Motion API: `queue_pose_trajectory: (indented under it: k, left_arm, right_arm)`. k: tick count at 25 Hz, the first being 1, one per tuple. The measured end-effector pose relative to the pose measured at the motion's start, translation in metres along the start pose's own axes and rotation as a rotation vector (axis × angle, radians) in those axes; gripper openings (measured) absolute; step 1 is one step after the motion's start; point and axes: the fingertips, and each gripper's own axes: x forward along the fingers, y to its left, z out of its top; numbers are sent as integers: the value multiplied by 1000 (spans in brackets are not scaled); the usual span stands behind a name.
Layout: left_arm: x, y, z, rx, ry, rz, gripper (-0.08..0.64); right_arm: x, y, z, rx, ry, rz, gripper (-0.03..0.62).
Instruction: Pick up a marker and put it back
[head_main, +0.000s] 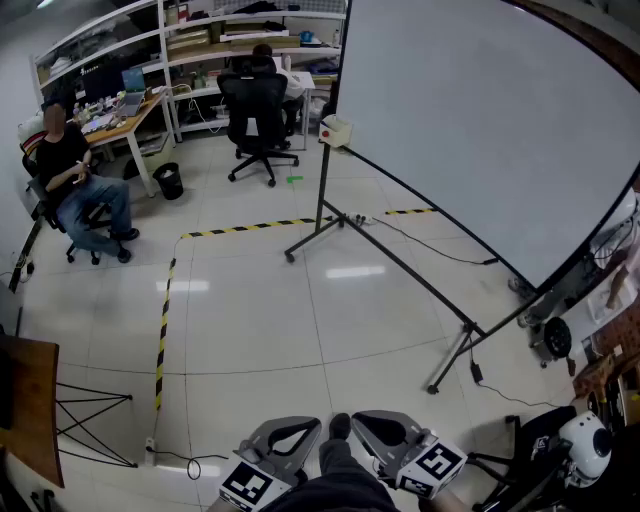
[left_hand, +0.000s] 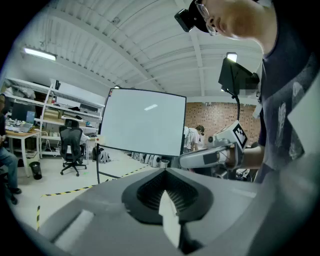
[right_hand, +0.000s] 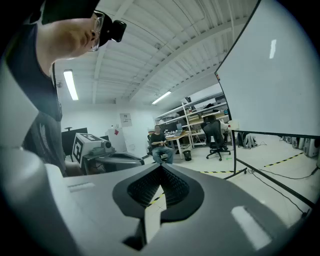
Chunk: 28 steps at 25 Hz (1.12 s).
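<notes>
Head view: grey left gripper (head_main: 305, 426) and grey right gripper (head_main: 366, 420) sit low at the frame bottom, either side of the person's dark-trousered leg (head_main: 342, 468), both well apart from the large white freestanding whiteboard (head_main: 480, 130) on its black metal stand. Pale tiled floor (head_main: 260, 310) with yellow-black striped tape (head_main: 245, 228), a black office chair (head_main: 255, 105) at the shelving, and a seated person in dark top and jeans (head_main: 75, 170) at far left. Jaw state is not readable here. Left gripper view: the two jaws are closed tip to tip with nothing gripped, only floor showing through the oval gap behind the tips. This view adds a red brick wall (left_hand: 215, 122) and a standing person in a white top (left_hand: 192, 137) beside the board, plus the other gripper held out level at the right with its marker cube on top. Right gripper view: its jaws are likewise pressed together and empty. It adds a long ceiling light strip (right_hand: 70, 85) and shows the left gripper's cube at left. The marker cannot be made out in any of the three views.
</notes>
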Motion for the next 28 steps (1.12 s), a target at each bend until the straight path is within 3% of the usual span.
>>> queue_pose_trajectory:
  k: [4, 10, 20, 25, 28]
  left_arm:
    - [32, 18, 11, 29, 33, -44, 6]
    - [116, 64, 45, 38, 37, -32, 6]
    - [211, 150, 81, 40, -8, 52, 6]
    - [243, 211, 82, 54, -30, 48, 6]
    - [259, 255, 74, 31, -35, 24, 6]
  right_arm:
    - [13, -37, 4, 72, -21, -25, 1]
    - [27, -114, 26, 116, -13, 22, 0]
    - [68, -234, 84, 42, -11, 77, 0]
    - [111, -278, 94, 31, -9, 63, 1]
    - [142, -308, 87, 55, 13, 13, 0]
